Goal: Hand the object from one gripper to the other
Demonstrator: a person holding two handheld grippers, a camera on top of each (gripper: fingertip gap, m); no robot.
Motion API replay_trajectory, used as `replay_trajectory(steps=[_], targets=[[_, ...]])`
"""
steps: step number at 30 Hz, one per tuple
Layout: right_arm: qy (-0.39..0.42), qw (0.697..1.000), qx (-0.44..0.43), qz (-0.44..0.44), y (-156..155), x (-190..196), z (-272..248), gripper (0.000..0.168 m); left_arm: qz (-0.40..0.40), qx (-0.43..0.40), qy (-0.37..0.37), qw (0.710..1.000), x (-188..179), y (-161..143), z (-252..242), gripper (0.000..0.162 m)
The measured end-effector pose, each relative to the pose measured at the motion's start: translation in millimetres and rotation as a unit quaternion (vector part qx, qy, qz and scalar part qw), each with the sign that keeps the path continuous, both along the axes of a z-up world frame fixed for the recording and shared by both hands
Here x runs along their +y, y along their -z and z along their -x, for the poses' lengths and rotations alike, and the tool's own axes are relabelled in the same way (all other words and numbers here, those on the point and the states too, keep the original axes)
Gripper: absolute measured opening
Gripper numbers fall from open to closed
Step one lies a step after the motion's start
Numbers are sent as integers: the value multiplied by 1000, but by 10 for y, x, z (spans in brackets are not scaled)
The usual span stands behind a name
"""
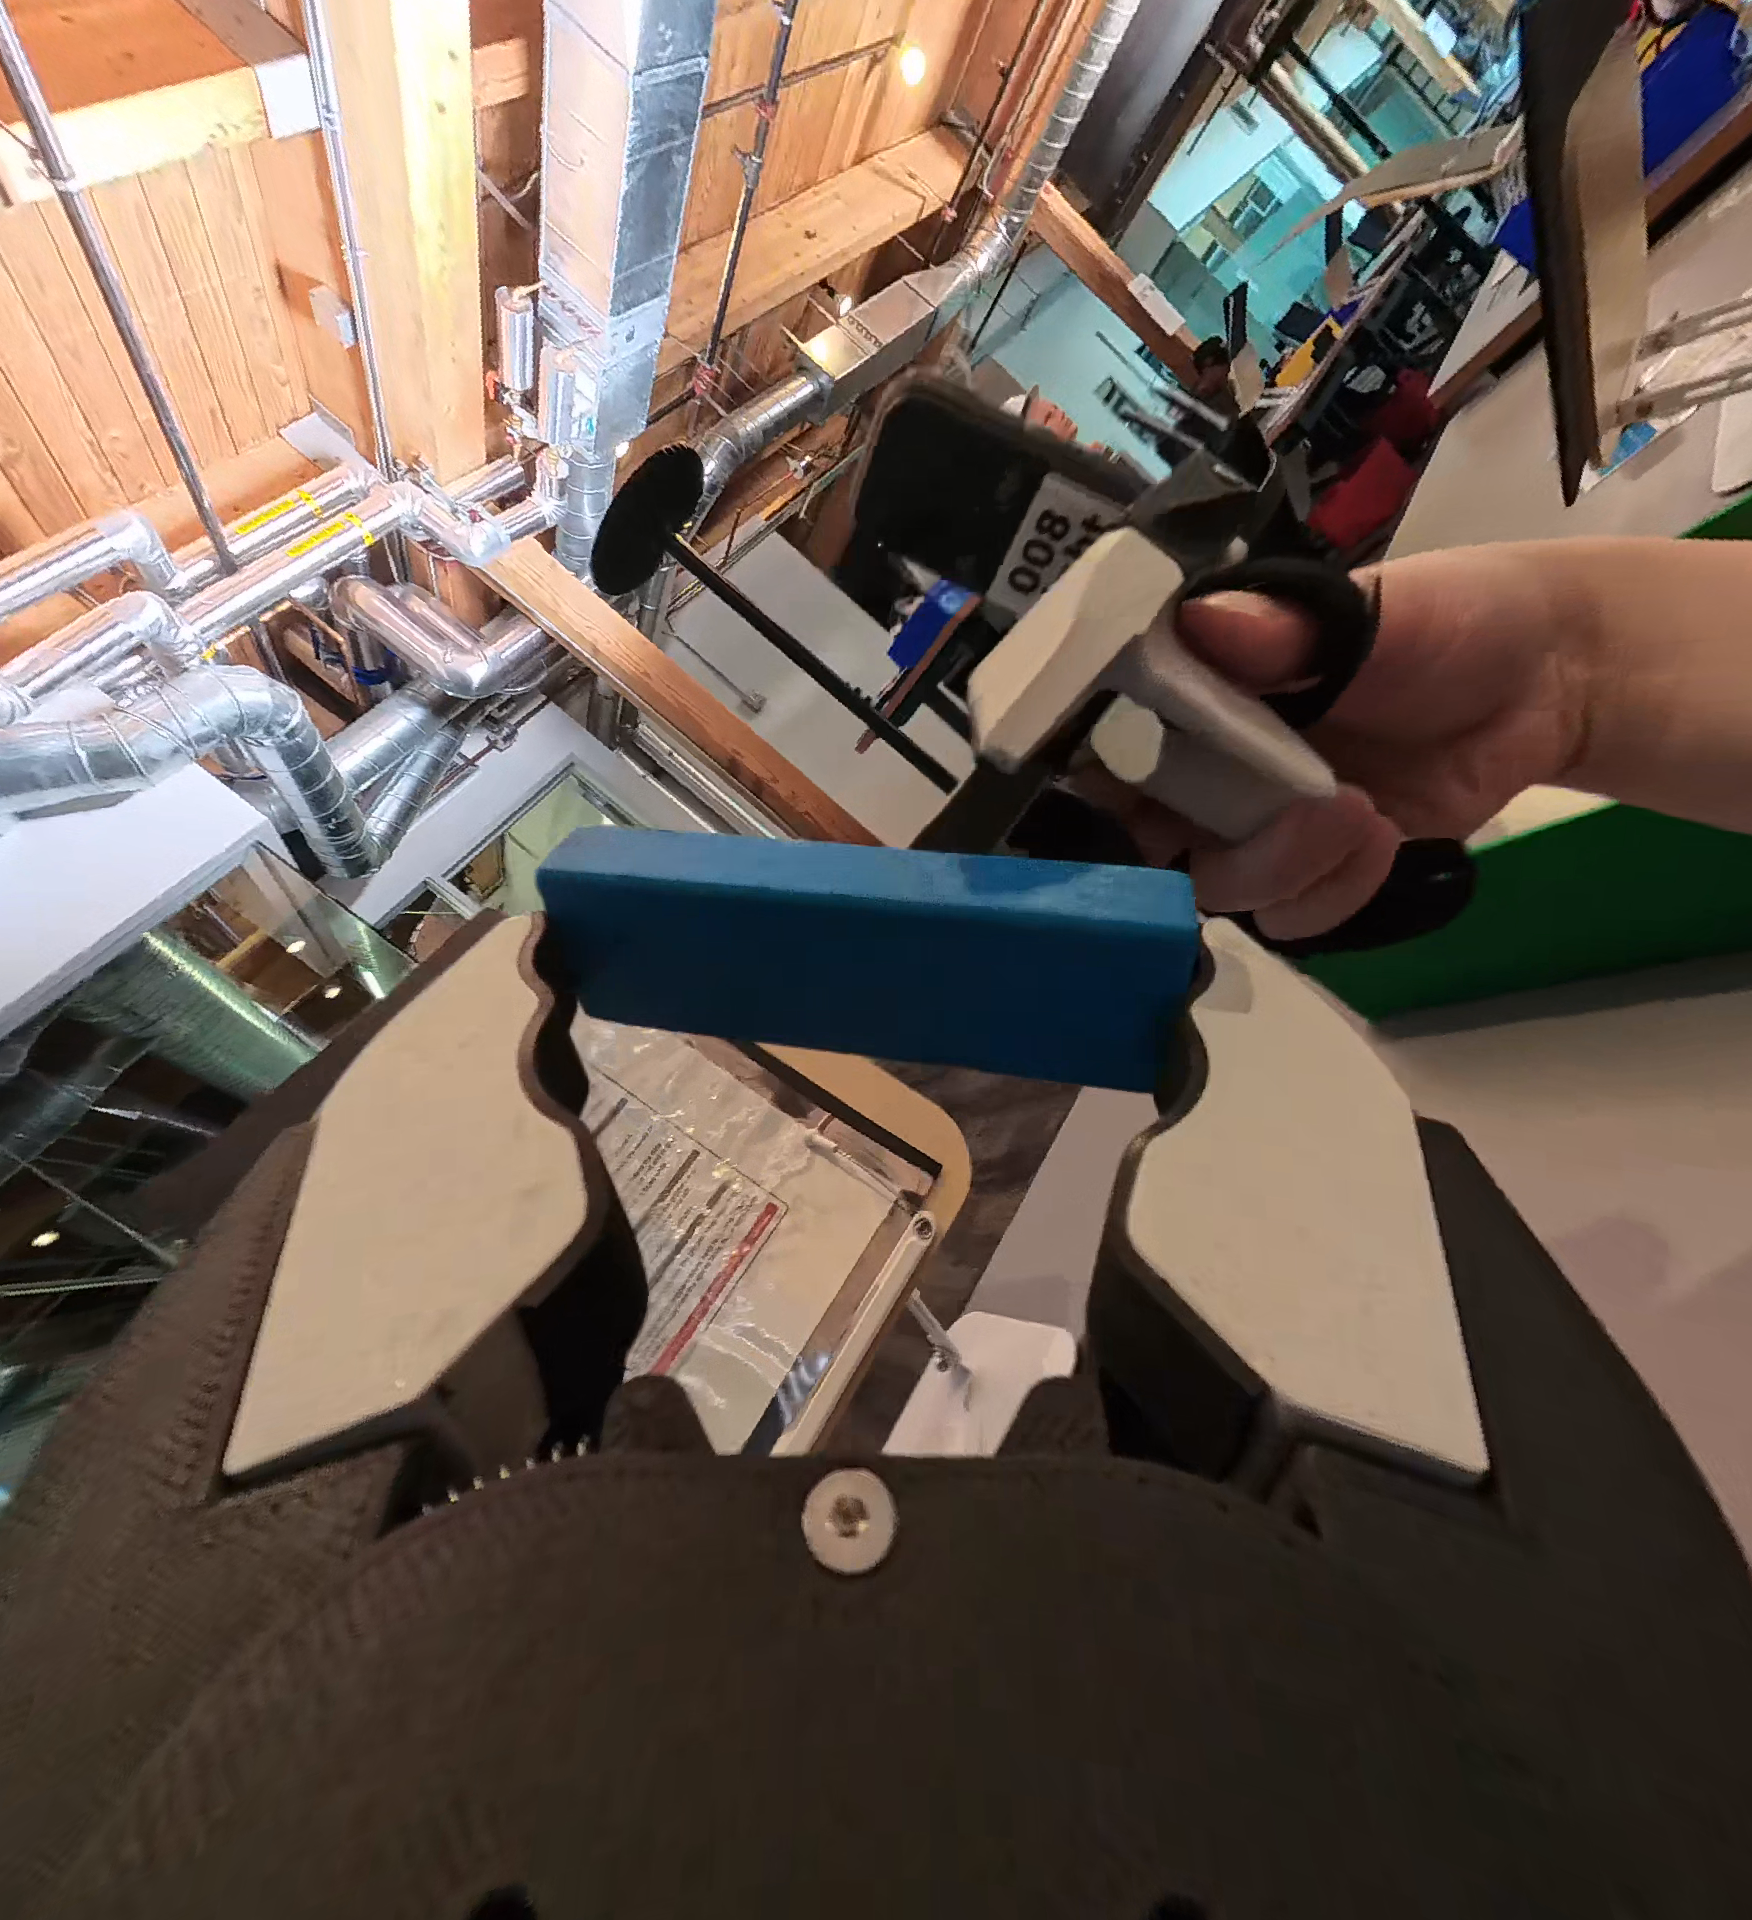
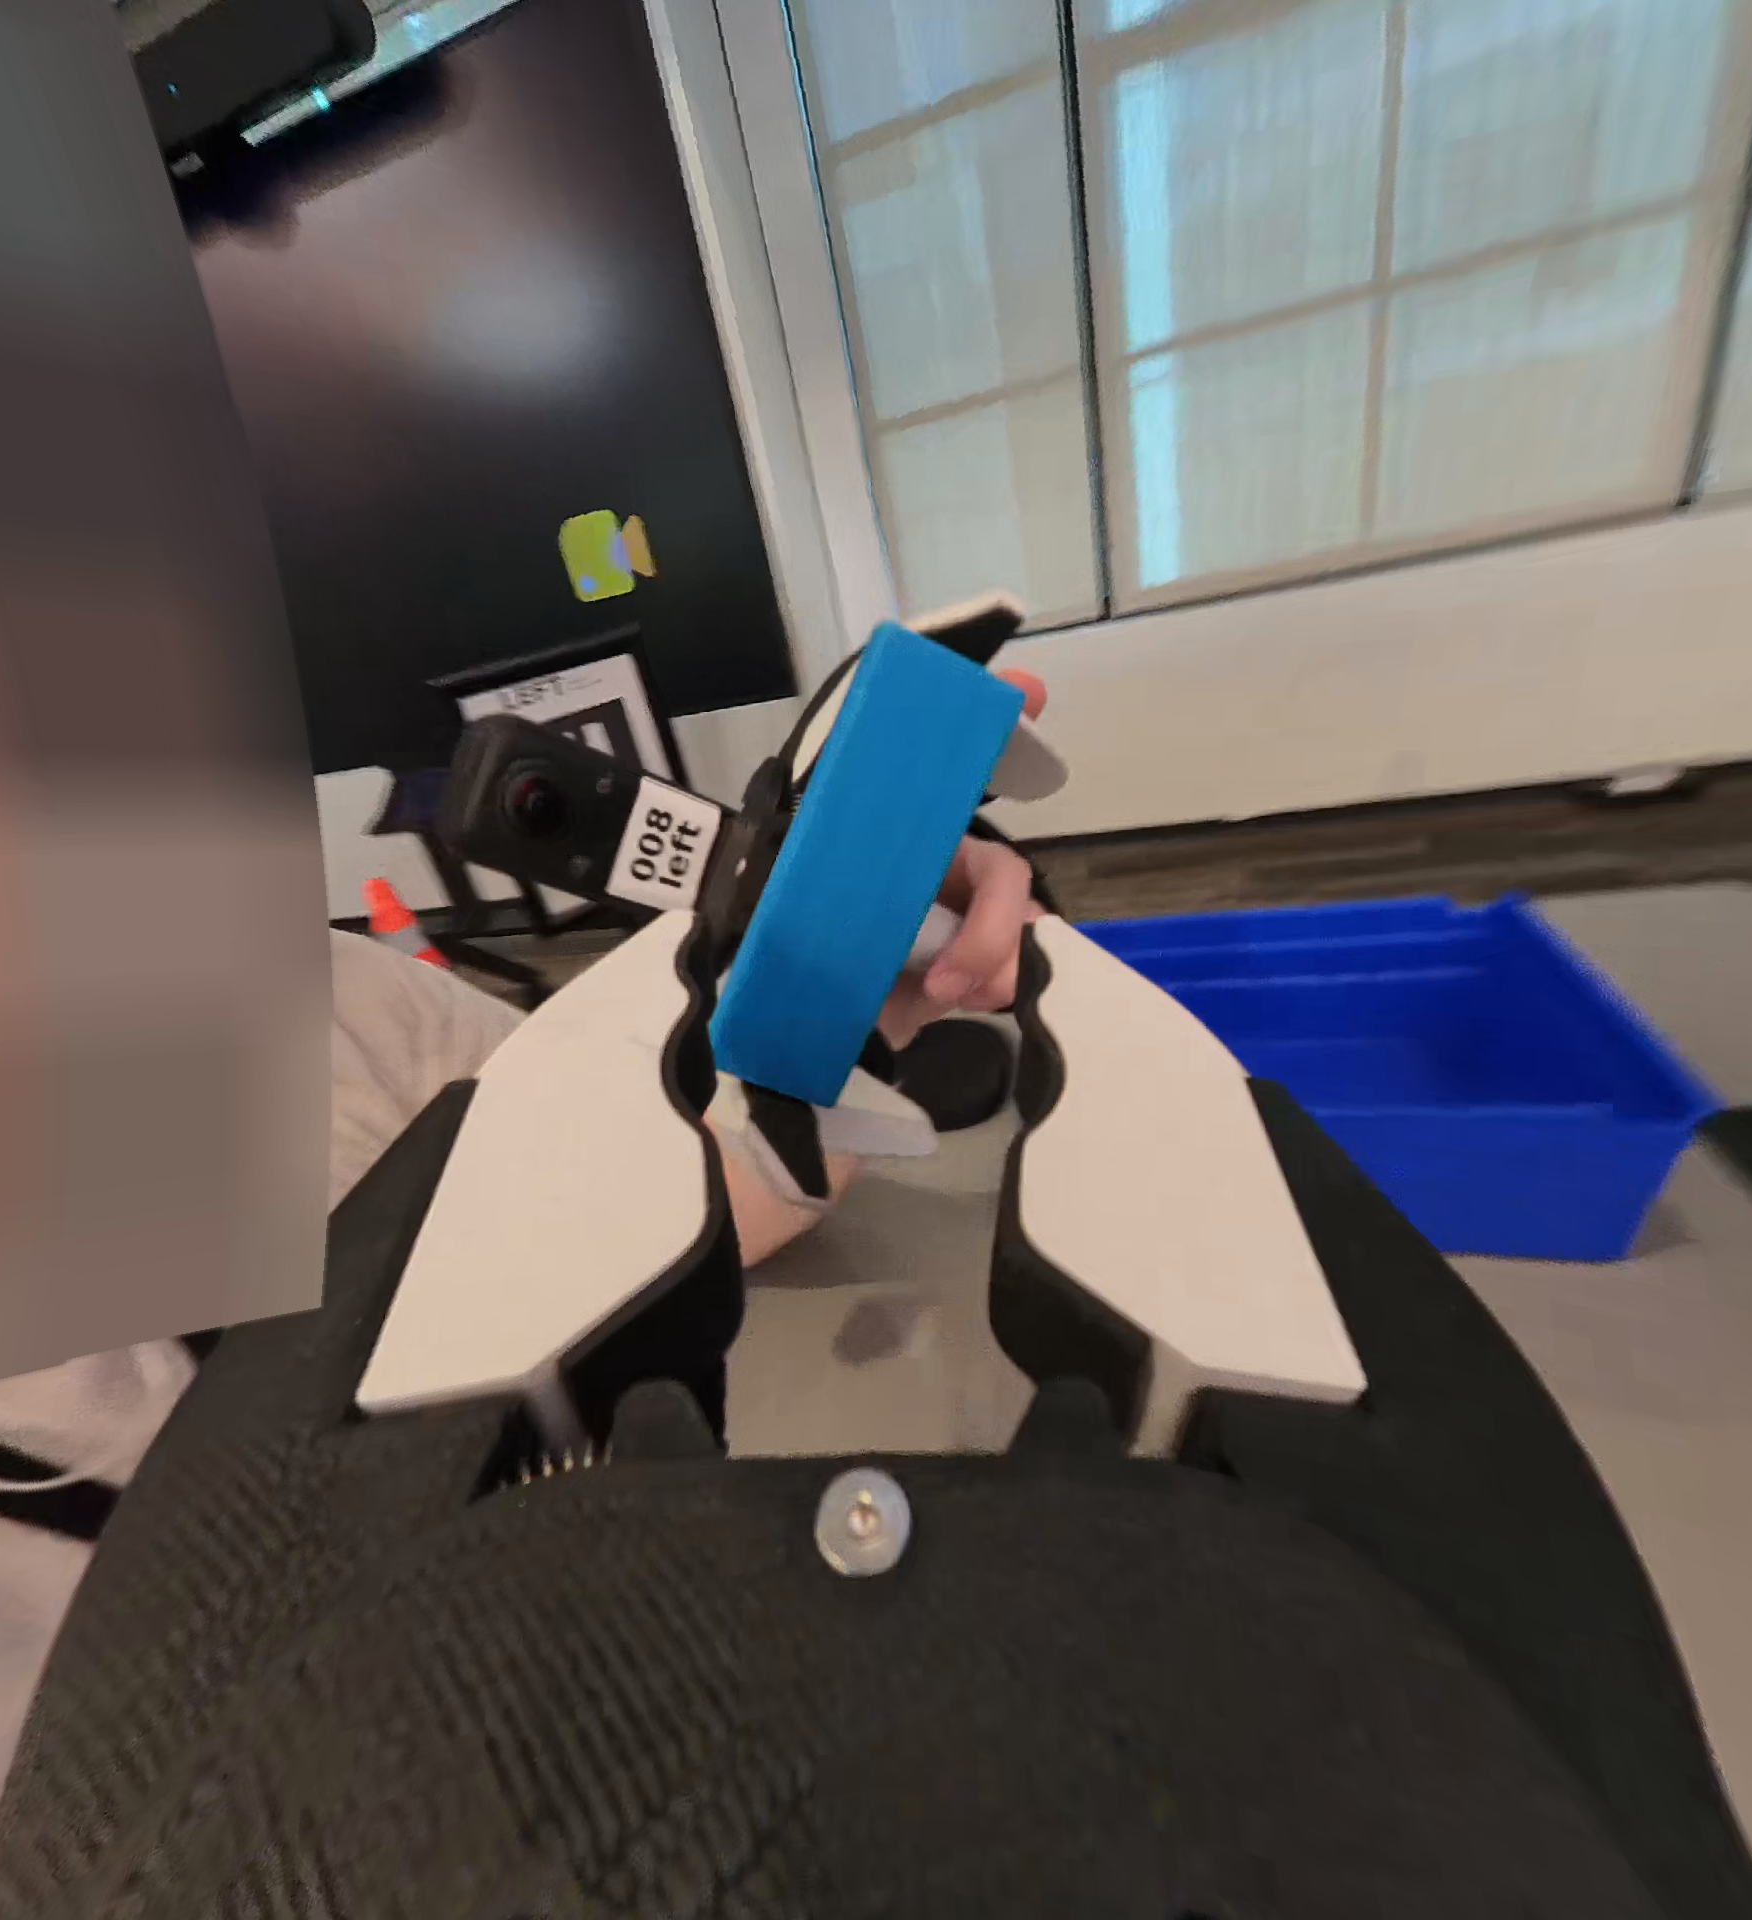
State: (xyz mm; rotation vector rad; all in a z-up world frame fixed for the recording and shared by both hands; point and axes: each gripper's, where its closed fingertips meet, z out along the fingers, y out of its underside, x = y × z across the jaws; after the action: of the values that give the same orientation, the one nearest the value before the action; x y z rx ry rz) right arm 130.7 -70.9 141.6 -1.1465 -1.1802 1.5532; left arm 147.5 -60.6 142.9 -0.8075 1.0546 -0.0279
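One block (image 1: 867, 966) only, blue and oblong, clamped end to end across the tips of the left tongs (image 1: 872, 997) and held up in the air, well clear of the counter (image 2: 1630, 1403). Not yet handed over, by the look of it. Right tongs (image 2: 856, 997) spread wide and empty, with the block's lower end between their tips, touching or just beside one finger (image 2: 591, 1122) and apart from the other. Left to do: closing the right pair, then loosening the left. Blue bin (image 2: 1423, 1070) off to one side.
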Motion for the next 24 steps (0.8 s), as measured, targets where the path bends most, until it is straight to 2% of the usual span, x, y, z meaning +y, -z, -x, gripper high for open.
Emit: replay_trajectory(steps=[1,3,5,6,7,9,10,11,13,16,20,22,24], targets=[[27,999,14,-40,-39,26,-40,56,11,-12,11,1000,-18,-28,16,109],[102,983,36,-146,-95,105,-110,55,47,-40,46,997,-68,-88,45,109],[205,934,42,-289,-111,219,-170,53,115,-64,92,987,-117,-117,59,109],[269,891,41,-364,-123,288,-206,53,147,-74,114,980,-139,-127,66,109],[327,835,40,-441,-138,330,-239,52,178,-80,133,972,-159,-130,68,109],[389,715,14,-581,-106,322,-213,50,232,-91,157,956,-174,-127,67,109],[398,672,-11,-624,-62,319,-156,50,262,-88,168,946,-186,-95,50,108],[401,646,-25,-649,-32,303,-87,51,292,-85,175,936,-186,-55,33,108],[400,625,-6,-670,-57,184,39,59,346,-83,174,918,-143,31,9,109],[373,613,15,-697,-24,-7,183,59,401,-81,171,896,-76,146,-6,109],[363,576,-6,-733,61,-35,267,50,465,-64,179,864,-64,307,-37,109],[350,576,-18,-739,115,-33,293,43,485,-67,185,852,-58,332,-43,109],[343,596,-23,-725,133,-17,304,39,491,-68,190,847,-54,336,-29,108]])
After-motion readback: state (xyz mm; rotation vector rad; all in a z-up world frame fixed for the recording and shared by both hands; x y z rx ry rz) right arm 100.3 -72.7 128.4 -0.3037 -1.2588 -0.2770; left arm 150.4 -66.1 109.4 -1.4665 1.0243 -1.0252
